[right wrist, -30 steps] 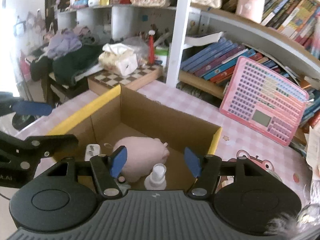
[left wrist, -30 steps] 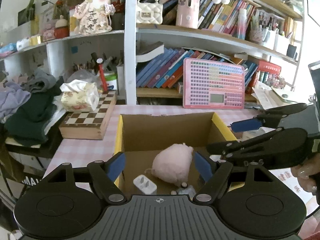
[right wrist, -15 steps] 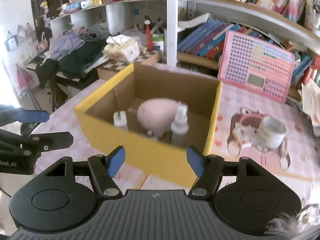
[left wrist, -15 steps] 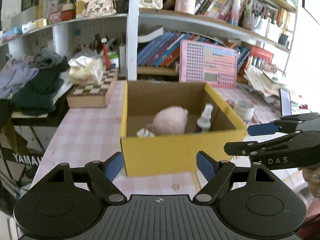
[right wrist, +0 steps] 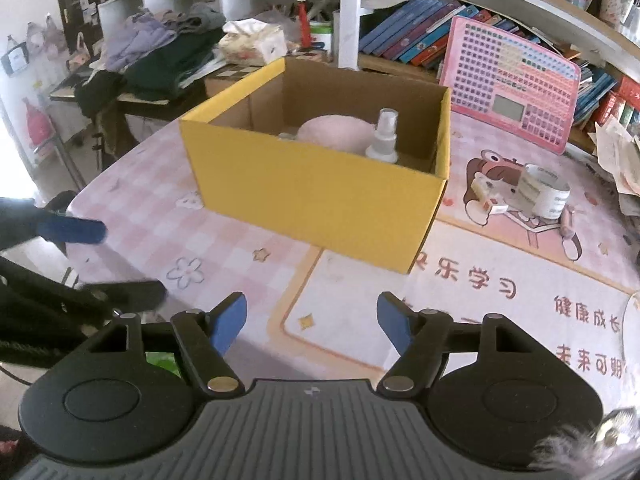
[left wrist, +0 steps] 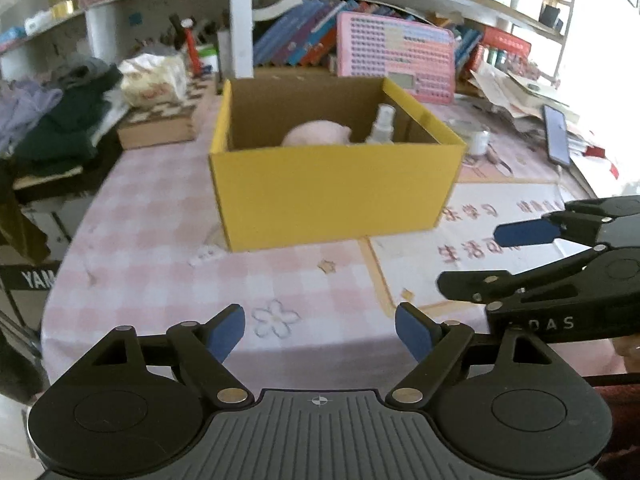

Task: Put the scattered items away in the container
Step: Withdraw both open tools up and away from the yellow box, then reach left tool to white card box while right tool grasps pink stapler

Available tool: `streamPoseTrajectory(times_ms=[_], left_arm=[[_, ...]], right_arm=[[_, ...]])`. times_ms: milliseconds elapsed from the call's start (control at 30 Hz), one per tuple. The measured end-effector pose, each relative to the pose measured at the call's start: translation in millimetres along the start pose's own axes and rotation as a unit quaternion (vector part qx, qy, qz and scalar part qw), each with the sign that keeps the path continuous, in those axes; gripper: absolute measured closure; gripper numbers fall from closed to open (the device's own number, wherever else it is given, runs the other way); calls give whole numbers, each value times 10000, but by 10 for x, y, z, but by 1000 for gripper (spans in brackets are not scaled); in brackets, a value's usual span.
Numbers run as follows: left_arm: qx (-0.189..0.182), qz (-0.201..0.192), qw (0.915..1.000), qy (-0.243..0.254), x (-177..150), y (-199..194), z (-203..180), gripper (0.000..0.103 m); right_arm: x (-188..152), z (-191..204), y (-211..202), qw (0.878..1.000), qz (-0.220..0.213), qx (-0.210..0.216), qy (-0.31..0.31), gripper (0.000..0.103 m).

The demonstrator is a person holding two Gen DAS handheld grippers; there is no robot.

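Hovering, both jaws released: left gripper (left wrist: 320, 332); right gripper (right wrist: 312, 322) | yellow box (right wrist: 320, 184) | mat (right wrist: 520, 300) reads "健康成长"

1. Left gripper (left wrist: 320, 334): jaws spread wide, nothing between the blue pads (left wrist: 224, 334).
2. Right gripper (right wrist: 312, 322): jaws likewise wide apart, empty, beside the left, both level.

You are looking at a box (right wrist: 320, 196) that is bright yellow outside and plain brown card inside, holding a pale pink plush (right wrist: 334, 132) and a clear spray bottle (right wrist: 383, 136) with a white head. Your tablecloth (left wrist: 160, 248) is pink-and-white check with small flower and star prints. Both grippers, left (left wrist: 320, 334) and right (right wrist: 312, 322), are black with blue pads.
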State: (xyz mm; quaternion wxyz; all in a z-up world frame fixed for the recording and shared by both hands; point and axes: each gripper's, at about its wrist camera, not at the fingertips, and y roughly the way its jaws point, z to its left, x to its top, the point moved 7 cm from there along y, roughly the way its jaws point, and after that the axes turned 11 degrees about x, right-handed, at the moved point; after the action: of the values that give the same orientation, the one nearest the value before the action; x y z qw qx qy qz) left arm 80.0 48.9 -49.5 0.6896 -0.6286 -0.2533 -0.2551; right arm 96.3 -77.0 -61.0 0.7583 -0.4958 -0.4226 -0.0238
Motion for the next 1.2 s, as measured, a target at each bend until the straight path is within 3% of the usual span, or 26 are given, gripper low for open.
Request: streamPoseTrajectory(times_ms=[733,1200], left_arm=[[-297,293,9984,377,-195,10,-349,17],[-1002,400,9903,875,5,234,-1045,17]], right_arm=[[-422,-184,-188,9972,226,-326,629,22],[-652,-771,-453,9874,359,-991,1177,19]])
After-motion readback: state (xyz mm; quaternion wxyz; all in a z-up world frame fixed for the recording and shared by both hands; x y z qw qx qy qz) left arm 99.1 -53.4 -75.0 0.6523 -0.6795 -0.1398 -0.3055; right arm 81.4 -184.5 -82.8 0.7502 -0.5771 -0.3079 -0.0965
